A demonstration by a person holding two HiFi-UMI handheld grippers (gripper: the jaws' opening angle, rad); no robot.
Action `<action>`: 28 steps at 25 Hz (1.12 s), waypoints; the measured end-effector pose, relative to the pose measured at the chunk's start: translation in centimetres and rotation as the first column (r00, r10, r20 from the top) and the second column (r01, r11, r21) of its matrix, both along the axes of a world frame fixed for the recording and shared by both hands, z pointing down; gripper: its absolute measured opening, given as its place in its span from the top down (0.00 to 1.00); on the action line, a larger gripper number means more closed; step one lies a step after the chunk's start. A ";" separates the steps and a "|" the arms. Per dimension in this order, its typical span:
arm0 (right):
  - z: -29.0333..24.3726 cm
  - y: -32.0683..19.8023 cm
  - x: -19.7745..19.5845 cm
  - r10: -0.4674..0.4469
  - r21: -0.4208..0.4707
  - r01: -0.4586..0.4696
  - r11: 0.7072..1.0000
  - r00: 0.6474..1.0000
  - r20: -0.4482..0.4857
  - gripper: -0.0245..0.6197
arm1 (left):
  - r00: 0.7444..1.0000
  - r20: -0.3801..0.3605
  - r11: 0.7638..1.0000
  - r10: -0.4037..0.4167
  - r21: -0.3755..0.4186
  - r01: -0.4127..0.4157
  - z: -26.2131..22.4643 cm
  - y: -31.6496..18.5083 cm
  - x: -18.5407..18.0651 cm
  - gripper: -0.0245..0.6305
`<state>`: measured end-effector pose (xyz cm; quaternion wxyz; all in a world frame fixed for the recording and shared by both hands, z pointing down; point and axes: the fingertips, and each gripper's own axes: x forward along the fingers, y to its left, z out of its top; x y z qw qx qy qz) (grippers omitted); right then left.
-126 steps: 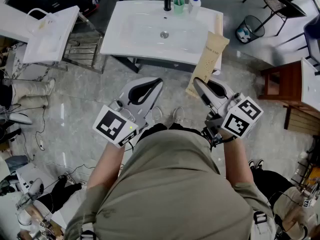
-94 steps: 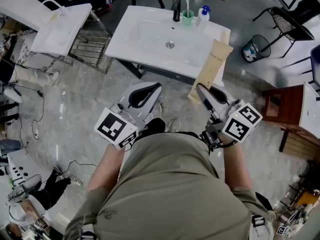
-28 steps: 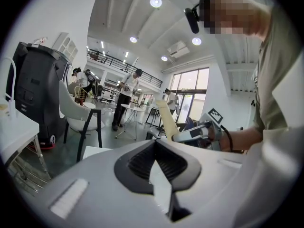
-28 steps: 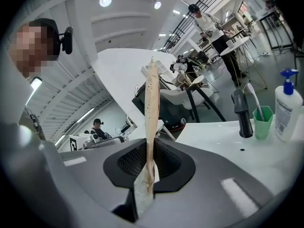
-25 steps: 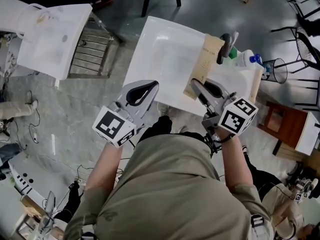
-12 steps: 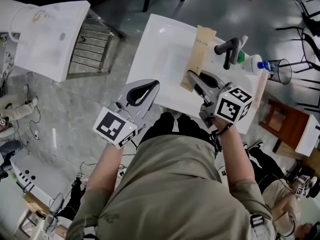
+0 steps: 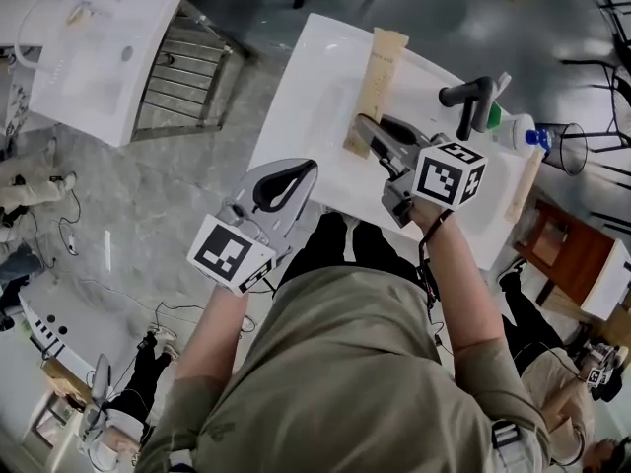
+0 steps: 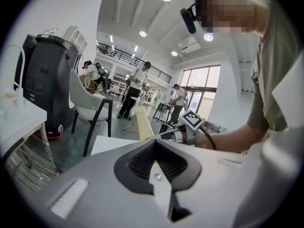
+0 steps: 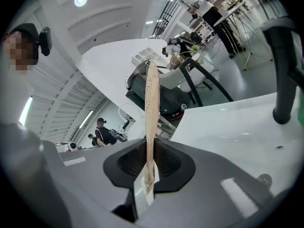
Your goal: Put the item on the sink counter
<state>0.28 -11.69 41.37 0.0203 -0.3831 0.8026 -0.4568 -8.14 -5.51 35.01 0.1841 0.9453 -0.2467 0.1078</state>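
right hand-held gripper (image 7: 367,131) clamped on paper packet (image 7: 373,77) over sink (image 7: 306,87)
packet edge-on between pads only in right gripper view; left hand-held gripper (image 8: 154,146) jaws together, empty

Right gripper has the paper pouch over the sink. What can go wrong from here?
1. The right gripper pinches the paper pouch at one end; released here, it may land in the basin, not on the counter.
2. The faucet stands close beside it; a sideways swing may clip it.
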 end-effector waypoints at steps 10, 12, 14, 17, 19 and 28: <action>3.6 -5.4 -3.6 -0.023 -0.056 0.023 0.998 1.000 0.005 0.89 | 1.000 -0.002 0.998 -0.026 -0.063 0.026 2.5 -2.7 -3.0 0.95; 3.9 -5.3 -3.7 -0.028 -0.059 0.028 0.998 1.000 0.013 0.89 | 1.000 0.001 0.998 -0.028 -0.063 0.028 2.6 -2.3 -2.8 0.95; 4.1 -5.0 -3.6 -0.031 -0.063 0.032 0.997 0.999 0.021 0.89 | 1.000 0.003 0.998 -0.029 -0.061 0.029 2.5 -1.8 -2.5 0.95; 4.8 -5.0 -3.7 -0.033 -0.075 0.035 0.997 0.999 0.030 0.89 | 1.000 0.005 0.997 -0.031 -0.067 0.031 2.6 -1.2 -2.4 0.95; 5.5 -5.4 -3.7 -0.032 -0.084 0.035 0.996 0.999 0.031 0.89 | 0.999 0.008 0.997 -0.033 -0.075 0.034 3.0 -1.2 -2.5 0.95; 8.7 -6.2 -3.7 -0.014 -0.140 0.024 0.990 0.998 0.067 0.89 | 0.999 0.012 0.993 -0.045 -0.105 0.046 4.9 -0.5 -2.3 0.95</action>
